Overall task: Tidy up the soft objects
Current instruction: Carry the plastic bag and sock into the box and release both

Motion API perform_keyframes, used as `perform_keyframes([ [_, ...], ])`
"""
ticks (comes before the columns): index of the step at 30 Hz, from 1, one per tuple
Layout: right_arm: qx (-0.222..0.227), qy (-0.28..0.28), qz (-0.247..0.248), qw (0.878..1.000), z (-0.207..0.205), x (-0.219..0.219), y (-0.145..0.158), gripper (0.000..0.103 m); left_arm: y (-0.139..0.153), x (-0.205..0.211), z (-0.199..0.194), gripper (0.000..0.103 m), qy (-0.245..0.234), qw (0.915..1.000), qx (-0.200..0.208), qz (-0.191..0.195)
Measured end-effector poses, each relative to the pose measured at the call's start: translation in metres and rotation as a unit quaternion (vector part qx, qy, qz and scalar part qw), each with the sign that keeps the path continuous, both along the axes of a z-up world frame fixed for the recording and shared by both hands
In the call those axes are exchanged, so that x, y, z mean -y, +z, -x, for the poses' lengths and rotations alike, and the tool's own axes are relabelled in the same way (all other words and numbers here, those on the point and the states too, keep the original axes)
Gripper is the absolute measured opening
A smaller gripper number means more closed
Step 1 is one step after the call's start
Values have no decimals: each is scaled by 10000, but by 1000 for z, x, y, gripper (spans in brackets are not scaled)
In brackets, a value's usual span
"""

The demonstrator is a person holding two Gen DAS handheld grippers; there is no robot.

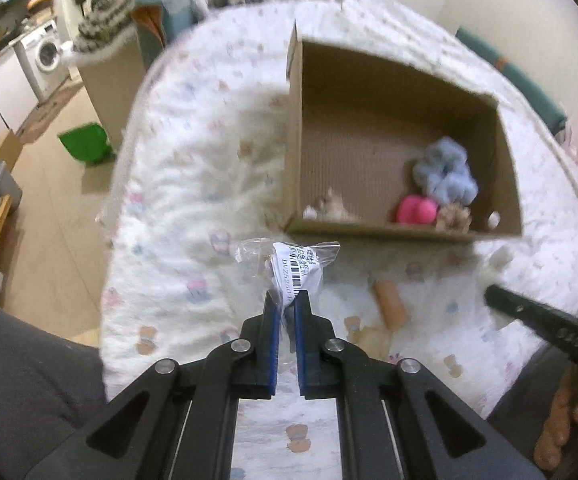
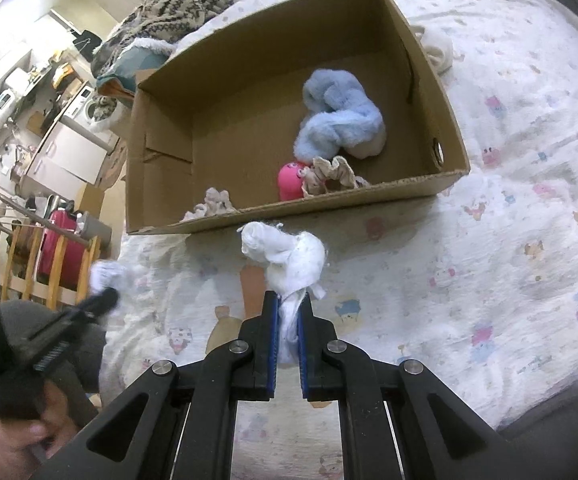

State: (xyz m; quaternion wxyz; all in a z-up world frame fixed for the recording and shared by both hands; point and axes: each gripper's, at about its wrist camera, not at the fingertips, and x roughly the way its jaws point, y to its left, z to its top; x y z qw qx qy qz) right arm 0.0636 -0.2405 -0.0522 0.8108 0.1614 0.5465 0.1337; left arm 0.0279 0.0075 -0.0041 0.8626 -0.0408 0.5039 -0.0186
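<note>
A cardboard box (image 1: 405,234) (image 2: 289,210) sits on the white patterned bedspread. Inside lie a fluffy blue toy (image 1: 445,172) (image 2: 341,120), a pink toy (image 1: 415,209) (image 2: 289,182), a beige plush piece (image 1: 455,216) (image 2: 329,174) and a small pale one (image 1: 331,206) (image 2: 213,204). My left gripper (image 1: 287,298) is shut on a clear plastic bag with a barcode label (image 1: 293,266), held above the bed just short of the box. My right gripper (image 2: 288,300) is shut on a white soft cloth bundle (image 2: 287,256), also just before the box.
An orange tube-like object (image 1: 389,306) lies on the bedspread (image 2: 509,220) between the grippers. A cream cloth (image 2: 437,50) lies beyond the box. A knitted blanket (image 2: 173,4) is heaped at the bed's far end. The floor, a green bin (image 1: 85,146) and a wooden rail (image 2: 49,264) are to the left.
</note>
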Motion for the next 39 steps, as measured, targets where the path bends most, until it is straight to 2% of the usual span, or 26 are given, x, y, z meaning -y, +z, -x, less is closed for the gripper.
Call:
perform_keyframes([
  [6,308,-70,-11,9995,6,5,18,10,42,-5,4,7,-11,9982,585,95],
  [11,547,-46,60,9985,0,7,36,10,67,-2,-10,7,-80,9970,727,261],
  [15,741,-38,66,9972,-7,10,54,10,83,10,-20,7,-243,9945,1017,54],
  [20,933,29,140,9955,-24,4,73,10,88,25,-42,7,-529,9923,1115,-75],
  [23,1028,165,308,9941,-33,-3,77,10,87,33,-55,7,-675,9899,1207,-307],
  [28,1086,184,392,9931,-50,-6,70,10,73,41,-80,7,-760,9899,1125,-402],
  [34,1057,108,250,9940,-65,-6,45,10,33,48,-99,7,-720,9934,811,-366],
  [39,722,232,211,9969,-72,-10,17,10,-1,57,-105,7,-864,9930,579,-568],
])
